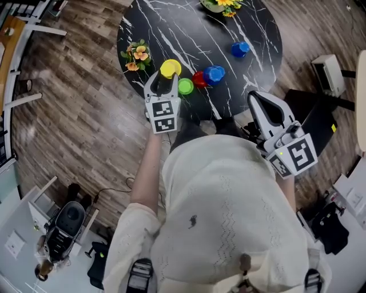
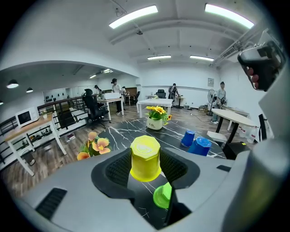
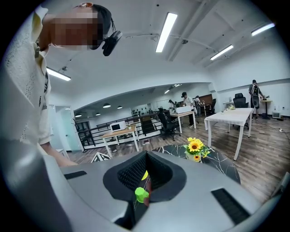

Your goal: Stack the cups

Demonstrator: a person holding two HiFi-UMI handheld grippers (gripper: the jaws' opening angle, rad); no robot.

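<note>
An upside-down yellow cup (image 2: 145, 157) sits between the jaws of my left gripper (image 2: 145, 168), whose pads touch both its sides; it shows as the yellow cup (image 1: 170, 68) at the left gripper (image 1: 166, 79) near the table's front edge. Just right of it stand a green cup (image 1: 185, 86), a red cup (image 1: 199, 79) and a blue cup (image 1: 215, 74). Another blue cup (image 1: 239, 49) stands farther back. My right gripper (image 1: 257, 101) is shut and empty, off the table's front right edge. Through its slit the green cup (image 3: 141, 194) shows.
The round black marble table (image 1: 171, 28) carries an orange flower bunch (image 1: 136, 55) at its left and a sunflower pot (image 1: 220, 4) at the back. Wooden floor surrounds it. A dark stool (image 1: 314, 117) stands to the right.
</note>
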